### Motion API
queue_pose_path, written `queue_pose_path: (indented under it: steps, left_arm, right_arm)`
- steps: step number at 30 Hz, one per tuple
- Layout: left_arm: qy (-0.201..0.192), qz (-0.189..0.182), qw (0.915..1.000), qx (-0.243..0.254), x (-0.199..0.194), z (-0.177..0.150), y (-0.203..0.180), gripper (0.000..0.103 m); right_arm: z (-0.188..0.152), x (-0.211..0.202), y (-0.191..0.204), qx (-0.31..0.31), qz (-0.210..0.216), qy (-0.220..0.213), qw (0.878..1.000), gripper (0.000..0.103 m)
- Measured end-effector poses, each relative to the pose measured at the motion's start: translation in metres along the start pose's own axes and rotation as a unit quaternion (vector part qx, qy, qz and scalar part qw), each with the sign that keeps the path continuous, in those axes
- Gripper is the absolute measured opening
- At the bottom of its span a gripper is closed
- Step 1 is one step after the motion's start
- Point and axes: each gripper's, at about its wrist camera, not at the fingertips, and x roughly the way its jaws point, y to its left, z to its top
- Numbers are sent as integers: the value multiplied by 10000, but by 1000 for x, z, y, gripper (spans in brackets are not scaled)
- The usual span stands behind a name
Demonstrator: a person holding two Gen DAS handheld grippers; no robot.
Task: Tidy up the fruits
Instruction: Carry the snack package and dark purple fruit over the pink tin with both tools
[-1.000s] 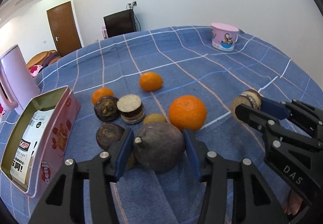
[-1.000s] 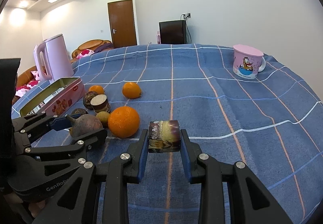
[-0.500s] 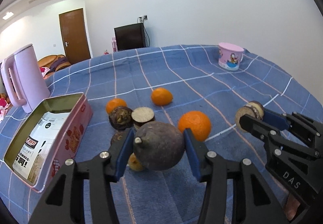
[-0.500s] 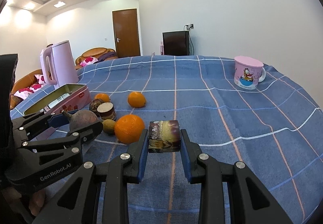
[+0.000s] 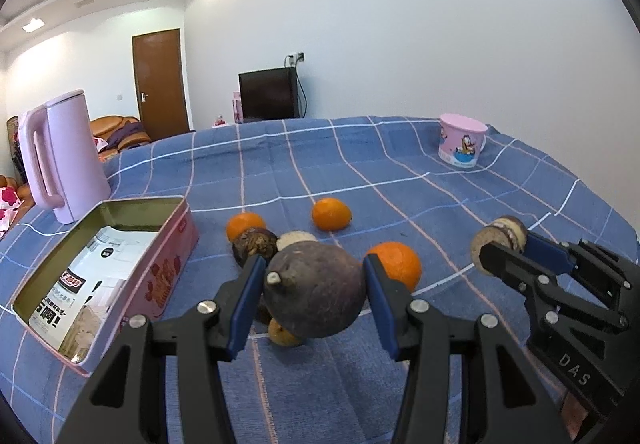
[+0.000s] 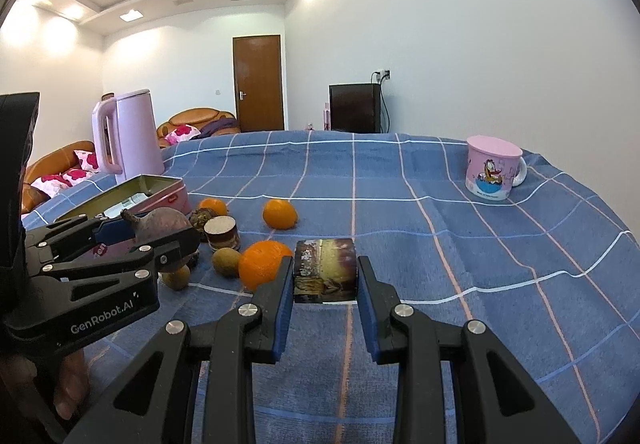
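My left gripper [image 5: 314, 270] is shut on a dark purple round fruit [image 5: 316, 292], held just above the blue checked cloth; the right wrist view shows the same gripper [image 6: 168, 234] and fruit [image 6: 160, 220]. My right gripper [image 6: 325, 276] is shut on a short brown cut piece [image 6: 325, 268], which also shows in the left wrist view [image 5: 500, 238]. Between them lie a large orange [image 6: 262, 262], two small oranges [image 5: 331, 214] [image 5: 245, 225], a dark wrinkled fruit [image 5: 254, 244], a cut stump [image 6: 222, 232] and small brown fruits [image 6: 226, 261]. An open pink tin [image 5: 168, 268] sits at the left.
A pink kettle [image 5: 64, 164] stands behind the tin at the table's left edge. A pink lidded mug [image 6: 494, 172] stands at the far right. A hand [image 6: 68, 384] grips the left tool. The cloth's edge curves away on the right.
The left gripper has lifted a little with the dark fruit and tilted upward, so more of the room shows. The right gripper keeps its hold and has hardly moved.
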Motion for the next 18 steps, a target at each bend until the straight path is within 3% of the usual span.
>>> queue_pose_path:
  steps: [18]
  left_arm:
    - [-427, 192, 9989, -71, -16, -3, 2, 53]
  right_arm:
    - [-2, -11, 4, -124, 57, -400, 9991, 31]
